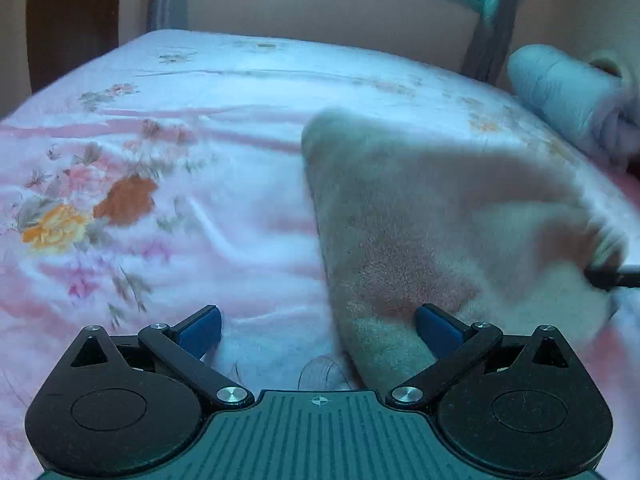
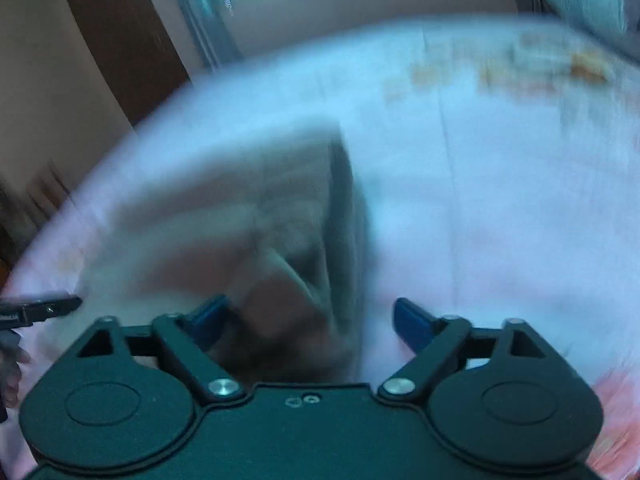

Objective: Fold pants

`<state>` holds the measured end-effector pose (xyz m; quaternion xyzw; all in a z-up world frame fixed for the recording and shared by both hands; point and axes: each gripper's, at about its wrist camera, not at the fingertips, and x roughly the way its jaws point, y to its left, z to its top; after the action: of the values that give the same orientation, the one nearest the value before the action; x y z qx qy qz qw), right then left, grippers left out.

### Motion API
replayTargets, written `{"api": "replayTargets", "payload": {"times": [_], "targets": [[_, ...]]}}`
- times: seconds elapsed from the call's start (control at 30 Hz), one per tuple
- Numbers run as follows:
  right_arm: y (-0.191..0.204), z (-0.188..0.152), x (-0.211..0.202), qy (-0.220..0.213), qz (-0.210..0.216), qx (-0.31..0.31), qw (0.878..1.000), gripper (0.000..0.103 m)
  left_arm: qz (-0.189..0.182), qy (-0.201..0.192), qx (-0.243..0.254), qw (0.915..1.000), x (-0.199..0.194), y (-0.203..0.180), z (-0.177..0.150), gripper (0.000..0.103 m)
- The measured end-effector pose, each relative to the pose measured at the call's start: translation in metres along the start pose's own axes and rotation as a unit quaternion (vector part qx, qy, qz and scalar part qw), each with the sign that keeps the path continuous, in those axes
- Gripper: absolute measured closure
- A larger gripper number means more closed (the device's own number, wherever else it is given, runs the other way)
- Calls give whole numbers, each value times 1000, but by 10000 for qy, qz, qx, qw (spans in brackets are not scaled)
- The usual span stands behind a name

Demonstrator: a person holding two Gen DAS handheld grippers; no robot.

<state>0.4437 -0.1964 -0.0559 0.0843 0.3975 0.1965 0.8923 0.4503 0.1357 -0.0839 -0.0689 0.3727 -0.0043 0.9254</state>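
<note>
- I see the bed (image 1: pixel 168 184) filling both views, its pink flowered sheet rumpled; a wall, a dark door (image 2: pixel 120 40) and a window frame (image 1: pixel 492 8) stand behind it, and a rolled blanket (image 1: pixel 568 92) lies at the far right edge.
- The pants (image 1: pixel 420 216), grey-beige, lie in a folded stack on the sheet, right of centre in the left view.
- My left gripper (image 1: pixel 318 330) has its jaws wide apart with nothing clamped; the stack's near edge lies by its right finger.
- My right gripper (image 2: pixel 308 322) is likewise spread and empty, the pants (image 2: pixel 256 208) just ahead.
- Risk, as I judge it: the top layer may slide or spring open on this soft, wrinkled sheet, and a finger may snag the edge and spoil the fold.
- The right view is badly blurred, so I can't judge the fold edges there.
</note>
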Motion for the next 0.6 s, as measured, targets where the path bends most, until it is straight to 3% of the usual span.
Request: {"api": "replayTargets", "payload": {"times": [0.1, 0.2, 0.37, 0.6], "targets": [[15, -5, -36, -448, -183, -36, 9988, 18, 304, -296, 17, 9991, -40, -5, 4, 0], [34, -23, -100, -1100, 75, -339, 9933, 17, 517, -668, 354, 9958, -96, -23, -8, 0], [69, -64, -178, -1577, 139, -710, 9848, 14, 340, -1061, 127, 9937, -179, -43, -41, 0], [95, -124, -249, -2149, -339, -1057, 9703, 11, 243, -1465, 257, 9886, -257, -73, -102, 0]]}}
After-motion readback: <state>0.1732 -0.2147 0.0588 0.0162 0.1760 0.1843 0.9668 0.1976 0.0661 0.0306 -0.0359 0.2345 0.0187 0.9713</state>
